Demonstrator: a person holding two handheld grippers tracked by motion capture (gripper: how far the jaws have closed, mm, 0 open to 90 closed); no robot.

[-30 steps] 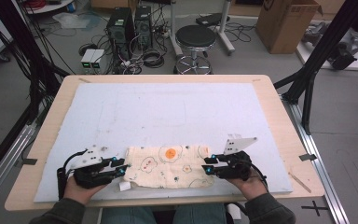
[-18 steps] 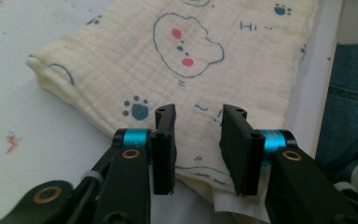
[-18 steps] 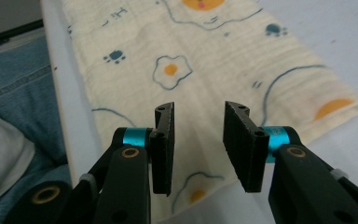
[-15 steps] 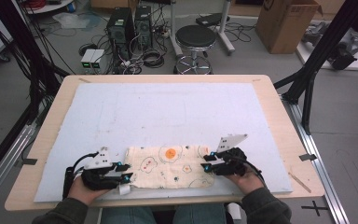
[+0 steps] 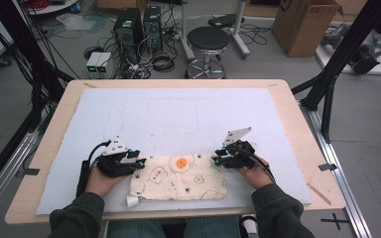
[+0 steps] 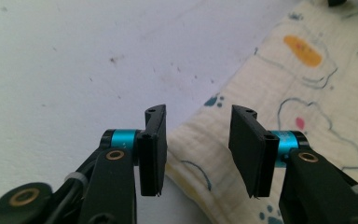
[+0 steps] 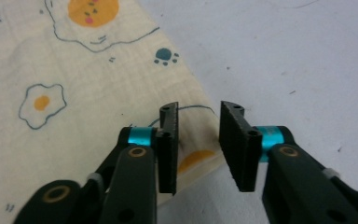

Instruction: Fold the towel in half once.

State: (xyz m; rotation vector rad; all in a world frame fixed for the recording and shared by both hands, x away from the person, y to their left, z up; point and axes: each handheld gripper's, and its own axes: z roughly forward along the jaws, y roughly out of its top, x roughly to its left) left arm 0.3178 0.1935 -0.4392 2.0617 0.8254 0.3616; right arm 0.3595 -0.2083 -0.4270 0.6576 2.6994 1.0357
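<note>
Counter (image 5: 297, 106): wooden, white mat (image 5: 178, 114) covering it. Lower centre of the high view: folded egg-print cloth (image 5: 181, 177) lying flat near the counter's front edge. Left gripper (image 5: 138, 162) hovering at the cloth's upper left corner, jaws having just been opening, apart, pressing nothing. Right gripper (image 5: 216, 159) sitting at the upper right corner, jaws having just been closing, gapped, not clamping. Step judged: lining up on both corners; next, lowering and pinching. Top of frame: stool (image 5: 207, 40), computer towers (image 5: 138, 25), cardboard box (image 5: 305, 22).

wooden table (image 5: 54, 134) under a white mat (image 5: 178, 114), patterned cloth (image 5: 178, 178), perhaps folded, on it
</note>
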